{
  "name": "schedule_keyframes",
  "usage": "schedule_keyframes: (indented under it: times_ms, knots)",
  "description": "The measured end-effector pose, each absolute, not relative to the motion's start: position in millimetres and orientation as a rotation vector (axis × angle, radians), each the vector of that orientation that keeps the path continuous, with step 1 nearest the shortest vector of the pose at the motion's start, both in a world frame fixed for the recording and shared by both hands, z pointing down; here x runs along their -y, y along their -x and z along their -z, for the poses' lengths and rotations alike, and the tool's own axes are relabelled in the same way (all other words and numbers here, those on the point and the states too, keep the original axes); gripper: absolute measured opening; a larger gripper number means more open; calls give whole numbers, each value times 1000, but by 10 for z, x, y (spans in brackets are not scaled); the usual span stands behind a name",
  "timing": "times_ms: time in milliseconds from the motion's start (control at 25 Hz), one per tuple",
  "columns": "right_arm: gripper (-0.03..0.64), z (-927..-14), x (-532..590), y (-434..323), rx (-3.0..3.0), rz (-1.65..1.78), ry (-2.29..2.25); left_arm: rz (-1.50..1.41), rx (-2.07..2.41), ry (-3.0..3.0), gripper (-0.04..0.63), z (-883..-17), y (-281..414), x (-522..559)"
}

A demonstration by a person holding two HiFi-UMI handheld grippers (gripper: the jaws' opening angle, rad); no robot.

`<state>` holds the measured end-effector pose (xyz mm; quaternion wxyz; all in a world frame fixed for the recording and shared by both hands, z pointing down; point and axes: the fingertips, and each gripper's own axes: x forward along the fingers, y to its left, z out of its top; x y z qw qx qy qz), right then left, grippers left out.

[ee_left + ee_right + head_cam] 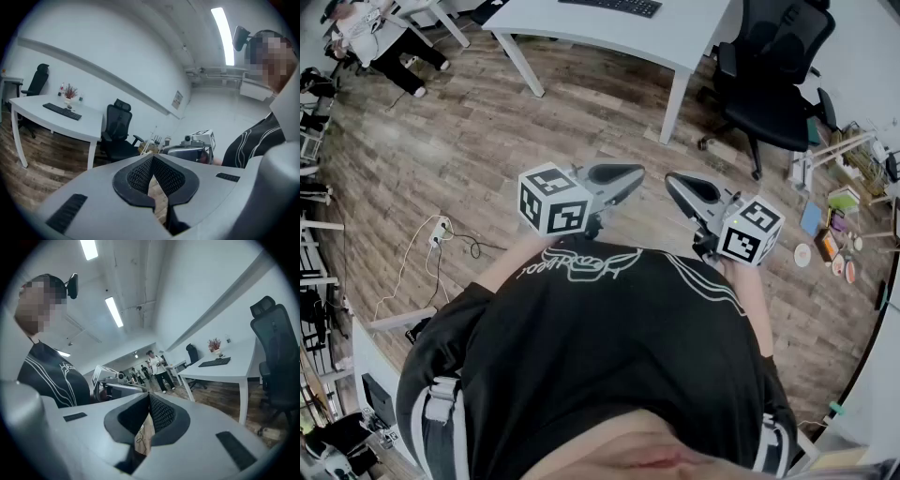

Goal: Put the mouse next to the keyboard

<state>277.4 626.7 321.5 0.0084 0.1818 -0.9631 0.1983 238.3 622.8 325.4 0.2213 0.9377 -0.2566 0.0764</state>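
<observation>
A black keyboard (614,6) lies on a white desk (675,42) at the far end of the room; it also shows in the left gripper view (62,111) and the right gripper view (214,362). No mouse shows in any view. Both grippers are held in front of the person's chest, well away from the desk, their tips pointing toward each other. My left gripper (636,174) is shut with nothing between its jaws (153,157). My right gripper (671,180) is also shut and empty (150,396).
A black office chair (769,75) stands to the right of the desk. A power strip with cables (441,230) lies on the wood floor at left. Small items (834,234) are scattered at the right wall. A person (380,37) sits at top left.
</observation>
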Motion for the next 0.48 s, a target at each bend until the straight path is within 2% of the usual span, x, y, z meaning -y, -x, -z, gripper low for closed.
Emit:
schedule_keyframes:
  times_ms: [480]
  knots:
    - [9,-3150,-6248,-2786,3040,-519,-619,-222,748,-2611,8,-3209,-2372,-6253]
